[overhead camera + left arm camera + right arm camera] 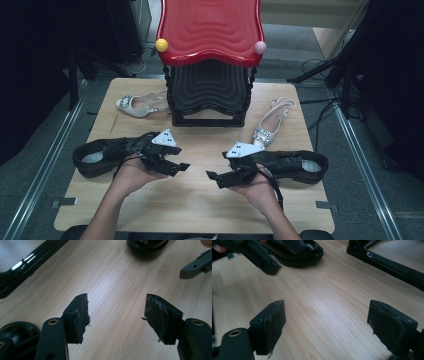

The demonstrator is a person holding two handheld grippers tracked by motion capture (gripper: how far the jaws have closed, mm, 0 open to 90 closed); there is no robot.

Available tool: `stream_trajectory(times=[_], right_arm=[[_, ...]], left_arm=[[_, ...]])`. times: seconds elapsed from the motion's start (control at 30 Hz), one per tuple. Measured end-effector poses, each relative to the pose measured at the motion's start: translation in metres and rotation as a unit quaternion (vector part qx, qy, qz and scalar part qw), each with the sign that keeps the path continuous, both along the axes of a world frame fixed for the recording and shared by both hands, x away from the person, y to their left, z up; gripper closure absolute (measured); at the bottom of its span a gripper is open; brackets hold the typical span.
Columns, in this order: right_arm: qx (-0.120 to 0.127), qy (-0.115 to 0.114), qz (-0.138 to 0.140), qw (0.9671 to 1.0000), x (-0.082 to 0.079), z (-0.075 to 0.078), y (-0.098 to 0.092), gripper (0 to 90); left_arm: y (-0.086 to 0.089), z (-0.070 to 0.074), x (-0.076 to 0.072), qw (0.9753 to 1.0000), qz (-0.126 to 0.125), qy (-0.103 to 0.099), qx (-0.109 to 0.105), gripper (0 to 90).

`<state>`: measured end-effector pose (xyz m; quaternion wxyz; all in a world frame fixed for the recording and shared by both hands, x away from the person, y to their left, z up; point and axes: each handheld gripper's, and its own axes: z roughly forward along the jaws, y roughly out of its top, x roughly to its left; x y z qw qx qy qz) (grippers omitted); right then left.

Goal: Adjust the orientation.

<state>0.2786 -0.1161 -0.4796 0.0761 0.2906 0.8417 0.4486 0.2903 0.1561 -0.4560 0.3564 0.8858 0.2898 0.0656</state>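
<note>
Pre-grasp step, judging by pose: left gripper (172, 161) and right gripper (226, 176) hovered over bare table (200, 205) middle, jaws of both spread, holding nothing. Left black shoe (100, 156) lay at left table edge, right black shoe (295, 165) near right edge, each just behind its gripper. Next move probably needs turning outward to shoes. Free room between grippers; rack (209, 95) ahead.

no readable text, labels, brands or numbers on anything.

Both forearms come in low, the left gripper (176, 167) and right gripper (216, 177) tipped toward each other, tips close but apart. Jaws spread wide, seemingly holding nothing.
</note>
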Motion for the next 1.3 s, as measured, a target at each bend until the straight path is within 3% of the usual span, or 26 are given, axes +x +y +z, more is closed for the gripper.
stream_trajectory(times=[0.1,0.13,0.27,0.4,0.53,0.77,1.07,1.3], right_arm=[[-0.011,-0.006,-0.004,0.9999,-0.001,-0.006,-0.004,19.8],[-0.031,0.001,0.002,0.9995,-0.001,-0.011,-0.006,22.8],[-0.033,0.004,0.012,0.9994,-0.001,-0.011,-0.006,28.8],[-0.050,-0.005,0.018,0.9986,-0.003,-0.011,-0.003,31.7],[-0.049,0.012,0.016,0.9986,-0.001,-0.011,-0.005,34.3],[-0.043,0.018,0.027,0.9986,0.003,-0.010,-0.004,37.1],[-0.048,0.016,0.043,0.9978,0.004,-0.008,0.005,38.4],[-0.038,0.022,0.054,0.9976,0.007,-0.006,0.009,39.7]], left_arm=[[0.001,0.000,0.000,1.0000,-0.003,0.000,0.005,36.1],[0.003,-0.001,-0.001,0.9999,-0.009,0.004,-0.008,36.4],[0.005,0.000,-0.003,0.9997,-0.013,0.007,-0.020,35.5],[0.009,0.000,-0.005,0.9997,-0.016,0.008,-0.017,35.0],[0.013,-0.001,-0.005,0.9998,-0.004,0.020,-0.007,34.5],[0.025,0.004,-0.009,0.9999,0.006,0.008,-0.002,34.4],[0.046,0.013,-0.015,0.9995,0.028,0.004,-0.013,35.8],[0.061,0.017,-0.021,0.9986,0.048,-0.002,-0.022,37.1]])
